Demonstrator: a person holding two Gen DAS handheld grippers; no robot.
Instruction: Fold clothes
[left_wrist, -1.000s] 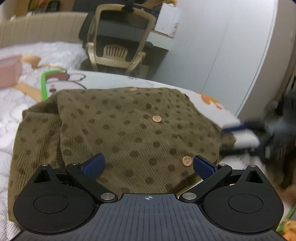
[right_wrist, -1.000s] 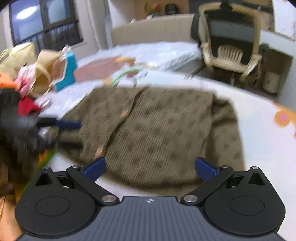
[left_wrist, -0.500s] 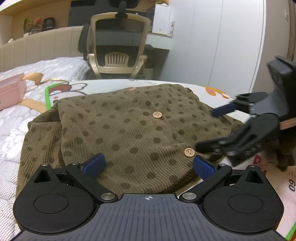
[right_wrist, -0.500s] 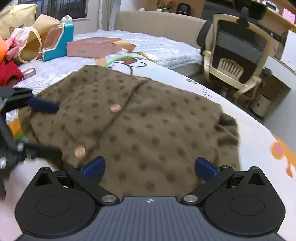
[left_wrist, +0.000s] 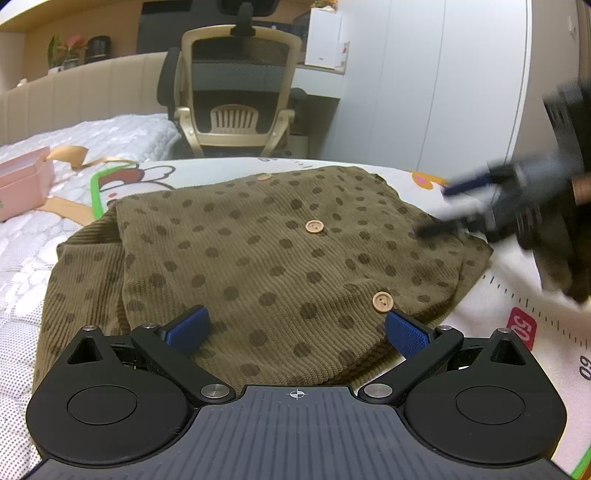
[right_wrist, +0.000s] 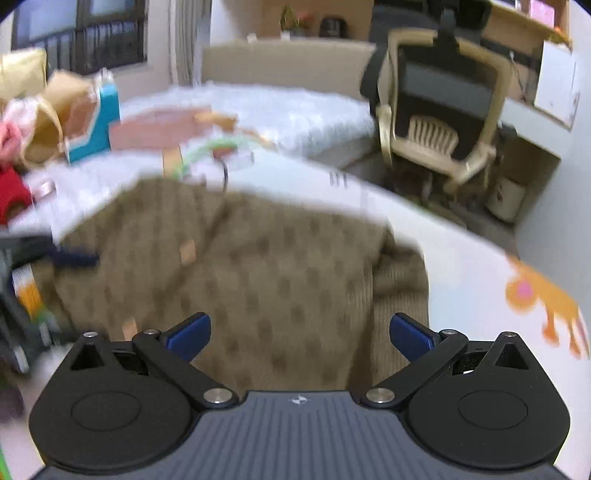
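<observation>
cardigan (left_wrist: 280, 258): olive-brown ribbed knit with dark dots and wooden buttons, lying flat on the printed play mat (left_wrist: 524, 332) that covers the bed. looks partly folded already, one side tucked under on the left.
left gripper (left_wrist: 295, 328): jaws spread wide, holding nothing, hovering low over the near hem. i'd guess it's parked there to pin or pinch that edge for the next fold.
right gripper (right_wrist: 299, 332): also wide open and empty, over the opposite side of the knit. its view is smeared with motion blur, so fine detail there is a no-go.
why both at the edges: my read is they're lining up on two sides so the fabric lifts evenly.
orientation: the button (left_wrist: 382, 302) line runs from near the left gripper away toward the office chair (left_wrist: 236, 92), so that's the long axis; which end is the collar, can't tell.
clutter: pink box (left_wrist: 22, 184) off to the left, well apart.
</observation>
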